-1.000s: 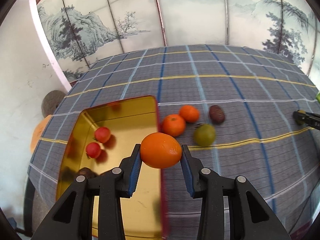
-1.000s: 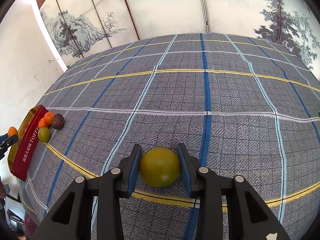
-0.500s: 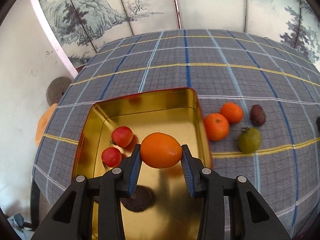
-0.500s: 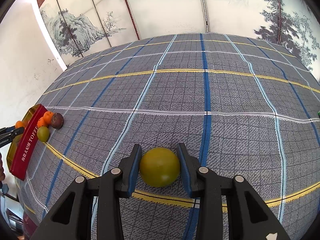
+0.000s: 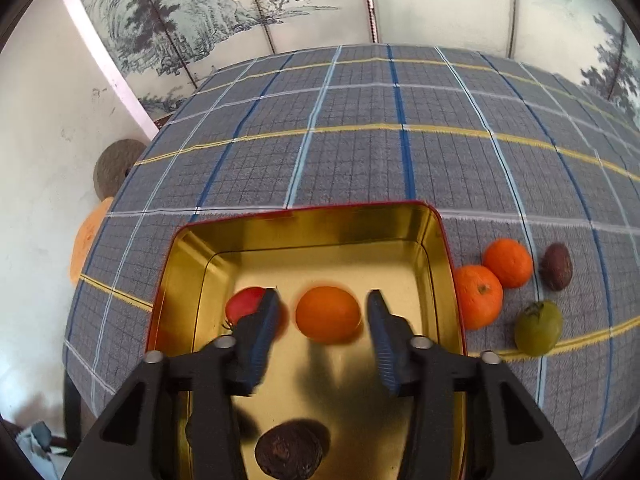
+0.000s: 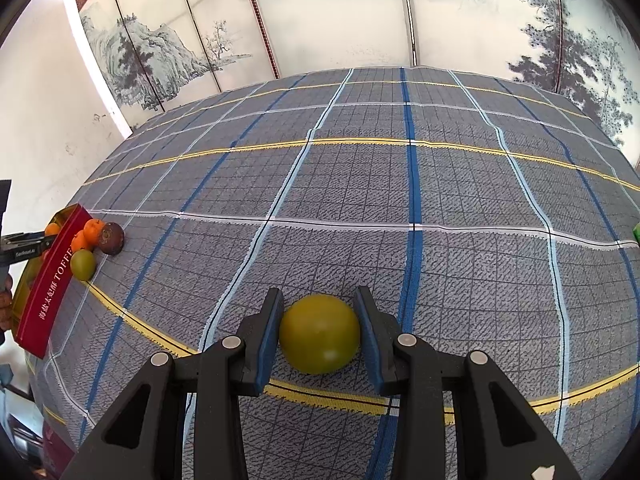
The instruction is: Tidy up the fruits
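My left gripper (image 5: 324,324) is open over the gold tin tray (image 5: 304,226). An orange (image 5: 328,313) sits between its fingers, free of both pads. In the tray lie a red tomato (image 5: 244,308), partly hidden by the left finger, and a dark brown fruit (image 5: 289,454). Right of the tray on the cloth are two oranges (image 5: 478,296), a dark passion fruit (image 5: 557,266) and a green fruit (image 5: 538,328). My right gripper (image 6: 320,332) is shut on a yellow-green fruit (image 6: 319,334) just above the cloth.
The checked tablecloth (image 6: 400,200) covers the table. In the right wrist view the red-sided tray (image 6: 48,284) with fruits beside it is at the far left edge. A painted folding screen (image 6: 320,20) stands behind. A round stool (image 5: 114,166) sits beyond the table's left edge.
My left gripper moved left over the tray and opened, letting go of the orange. My right gripper stayed still with the yellow-green fruit.
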`<state>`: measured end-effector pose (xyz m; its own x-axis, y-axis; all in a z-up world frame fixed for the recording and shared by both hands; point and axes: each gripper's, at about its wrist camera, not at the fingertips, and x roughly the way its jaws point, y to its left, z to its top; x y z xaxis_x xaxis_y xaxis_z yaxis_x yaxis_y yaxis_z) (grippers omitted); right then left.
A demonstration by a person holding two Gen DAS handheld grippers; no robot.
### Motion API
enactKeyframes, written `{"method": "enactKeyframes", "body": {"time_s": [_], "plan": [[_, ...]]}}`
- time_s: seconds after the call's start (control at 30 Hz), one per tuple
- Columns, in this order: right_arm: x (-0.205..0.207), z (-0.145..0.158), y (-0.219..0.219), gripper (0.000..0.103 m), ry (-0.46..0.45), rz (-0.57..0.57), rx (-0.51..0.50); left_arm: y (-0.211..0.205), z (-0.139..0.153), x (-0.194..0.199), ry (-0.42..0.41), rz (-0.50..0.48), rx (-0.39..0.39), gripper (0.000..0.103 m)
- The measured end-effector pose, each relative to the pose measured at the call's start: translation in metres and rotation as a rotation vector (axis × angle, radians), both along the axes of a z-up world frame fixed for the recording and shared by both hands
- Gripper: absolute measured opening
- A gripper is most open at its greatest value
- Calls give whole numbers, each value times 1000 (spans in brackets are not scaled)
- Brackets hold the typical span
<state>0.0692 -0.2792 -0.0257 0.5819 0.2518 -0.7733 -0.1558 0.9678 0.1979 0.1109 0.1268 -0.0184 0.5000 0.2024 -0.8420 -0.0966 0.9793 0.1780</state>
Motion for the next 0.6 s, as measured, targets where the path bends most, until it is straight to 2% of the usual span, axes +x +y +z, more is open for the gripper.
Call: {"method": "enactKeyframes", "body": {"time_s": [0.03,0.13,0.37,0.6], "plan": [[0,0,0,34,0,0,2,2,2,0,-9,6,-2,65],[0,0,1,34,0,0,2,6,12,-6,-51,13,-17,71],[-4,2,1,35,-11,0,10,11,40,-53,-136,28,-138,72],[-15,19,11,35,-32,18,31,8,43,-110,-174,22,-156,73]]}}
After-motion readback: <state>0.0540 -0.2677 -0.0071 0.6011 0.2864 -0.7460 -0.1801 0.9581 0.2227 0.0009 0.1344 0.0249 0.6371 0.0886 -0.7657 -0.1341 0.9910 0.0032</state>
